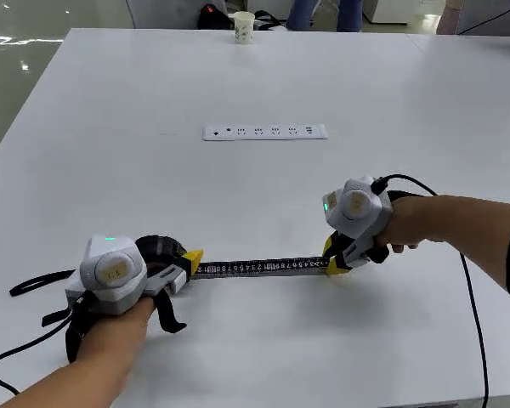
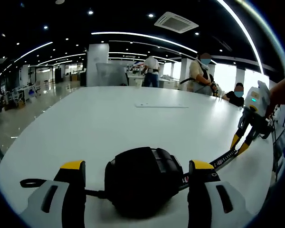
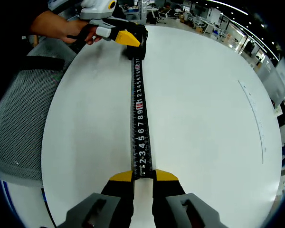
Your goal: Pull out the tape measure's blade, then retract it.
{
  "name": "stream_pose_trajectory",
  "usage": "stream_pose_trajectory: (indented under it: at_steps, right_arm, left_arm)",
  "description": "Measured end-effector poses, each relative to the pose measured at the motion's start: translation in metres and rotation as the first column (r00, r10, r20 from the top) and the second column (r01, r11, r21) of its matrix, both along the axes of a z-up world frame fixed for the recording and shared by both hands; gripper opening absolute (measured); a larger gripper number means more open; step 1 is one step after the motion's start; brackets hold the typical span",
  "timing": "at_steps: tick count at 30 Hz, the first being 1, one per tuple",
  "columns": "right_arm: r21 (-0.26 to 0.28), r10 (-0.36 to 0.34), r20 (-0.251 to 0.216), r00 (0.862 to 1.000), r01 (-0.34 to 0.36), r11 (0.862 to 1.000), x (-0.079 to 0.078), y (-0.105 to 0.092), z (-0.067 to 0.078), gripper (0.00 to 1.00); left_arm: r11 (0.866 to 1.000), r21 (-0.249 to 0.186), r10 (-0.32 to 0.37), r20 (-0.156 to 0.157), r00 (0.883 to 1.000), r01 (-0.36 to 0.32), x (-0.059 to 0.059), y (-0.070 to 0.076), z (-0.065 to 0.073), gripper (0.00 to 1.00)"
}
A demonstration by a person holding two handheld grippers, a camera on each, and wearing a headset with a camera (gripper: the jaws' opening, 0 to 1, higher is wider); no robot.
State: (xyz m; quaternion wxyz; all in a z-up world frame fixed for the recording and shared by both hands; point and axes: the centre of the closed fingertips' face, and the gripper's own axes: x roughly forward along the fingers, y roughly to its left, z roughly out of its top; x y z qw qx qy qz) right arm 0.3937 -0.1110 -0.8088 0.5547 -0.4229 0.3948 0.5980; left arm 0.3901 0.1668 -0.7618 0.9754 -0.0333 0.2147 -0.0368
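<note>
the tape measure's black case (image 2: 142,183) lies on the white table (image 1: 153,102), nearer the person than the power strip (image 1: 264,132) and to its left, with the blade (image 3: 140,114) drawn out flat toward the right. the right gripper (image 3: 143,175) is pinched almost closed on the blade's tip, and its view makes the numerals legible. the left gripper (image 2: 137,166) stands wide astride the case; whether it presses, i cannot tell. the head view adds a paper cup (image 1: 244,26) far beyond the strip

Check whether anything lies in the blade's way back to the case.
Nothing visible does. The blade runs over bare table from the right gripper, shut on its tip, to the case in the left gripper. The power strip and paper cup lie well off that line.
</note>
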Motion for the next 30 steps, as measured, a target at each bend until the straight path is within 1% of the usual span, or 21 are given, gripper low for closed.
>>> stream_pose_trajectory:
  at_steps: [2,4,6,7,9,10,11,12,13,14,15,18,21,23,24,25,26,27,30]
  right_arm:
    - [-0.01,0.0,0.005,1.0,0.0,1.0,-0.001,0.001,0.0,0.11]
    - [-0.015,0.0,0.011,1.0,0.0,1.0,-0.001,0.0,0.0,0.11]
    - [-0.017,-0.005,0.01,1.0,0.005,1.0,0.0,-0.001,0.0,0.12]
    - [-0.016,-0.01,0.011,1.0,0.01,1.0,0.0,-0.001,0.0,0.12]
    - [-0.013,-0.008,0.013,1.0,0.008,1.0,-0.001,-0.001,0.0,0.12]
    - [-0.005,-0.014,0.014,1.0,0.014,1.0,-0.001,-0.002,0.001,0.11]
    - [0.014,-0.049,0.006,0.999,0.049,0.999,-0.001,-0.001,0.001,0.11]
    - [0.03,-0.09,-0.009,0.996,0.09,0.995,0.0,-0.001,0.001,0.11]
    - [0.032,-0.077,-0.004,0.997,0.077,0.996,0.0,-0.001,0.001,0.11]
    - [0.033,-0.073,-0.001,0.997,0.073,0.997,0.0,-0.002,0.002,0.11]
    - [0.033,-0.07,0.003,0.998,0.07,0.997,-0.001,-0.001,0.001,0.11]
    - [0.022,-0.068,0.014,0.998,0.068,0.997,-0.001,0.0,0.001,0.11]
    - [0.022,-0.082,0.012,0.997,0.082,0.996,-0.002,0.0,0.001,0.1]
    - [0.02,-0.084,0.009,0.996,0.084,0.996,-0.001,-0.001,0.001,0.1]
    - [0.019,-0.079,0.01,0.997,0.078,0.997,-0.001,-0.001,0.001,0.1]
    - [0.018,-0.077,0.01,0.997,0.077,0.997,-0.001,-0.001,0.001,0.1]
    - [0.018,-0.081,0.009,0.997,0.081,0.997,-0.001,-0.001,0.001,0.1]
    - [0.018,-0.083,0.009,0.997,0.083,0.996,-0.001,-0.001,0.001,0.1]
    - [0.015,-0.084,0.01,0.996,0.084,0.996,-0.001,-0.001,0.001,0.1]
  left_arm:
    - [1.0,-0.016,0.004,-0.009,1.0,-0.004,-0.001,-0.001,-0.002,0.83]
    - [1.0,-0.012,0.001,-0.015,1.0,-0.001,-0.001,-0.002,-0.003,0.8]
    - [1.0,-0.005,0.001,-0.035,0.999,-0.001,-0.003,-0.003,-0.006,0.76]
    - [1.0,0.002,0.007,-0.038,0.999,-0.007,-0.003,-0.002,-0.007,0.74]
    - [1.0,-0.003,0.018,-0.042,0.999,-0.018,-0.003,-0.002,-0.008,0.72]
    - [1.0,-0.013,0.023,-0.046,0.999,-0.023,-0.002,-0.002,-0.009,0.72]
    - [1.0,-0.018,0.024,-0.055,0.998,-0.025,-0.002,-0.003,-0.011,0.71]
    - [0.999,-0.038,0.015,-0.074,0.997,-0.018,-0.003,-0.007,-0.015,0.7]
    - [0.999,-0.044,0.014,-0.074,0.997,-0.017,-0.004,-0.008,-0.015,0.68]
    - [0.999,-0.04,0.016,-0.072,0.997,-0.019,-0.005,-0.009,-0.014,0.66]
    - [0.999,-0.024,0.022,-0.064,0.998,-0.023,-0.006,-0.008,-0.013,0.66]
    - [0.999,-0.04,0.031,-0.073,0.997,-0.034,-0.005,-0.007,-0.011,0.65]
    - [0.999,-0.039,0.03,-0.085,0.996,-0.033,-0.005,-0.007,-0.013,0.65]
    - [0.999,-0.035,0.032,-0.083,0.996,-0.035,-0.004,-0.007,-0.013,0.65]
    - [0.999,-0.033,0.034,-0.082,0.996,-0.037,-0.004,-0.007,-0.013,0.65]
    - [0.999,-0.01,0.036,-0.082,0.996,-0.037,-0.004,-0.007,-0.012,0.65]
    - [0.999,0.002,0.036,-0.083,0.996,-0.036,-0.004,-0.008,-0.011,0.65]
    - [0.999,-0.002,0.04,-0.09,0.995,-0.041,-0.004,-0.008,-0.013,0.65]
    - [1.0,-0.001,0.031,-0.089,0.996,-0.031,-0.004,-0.007,-0.012,0.64]
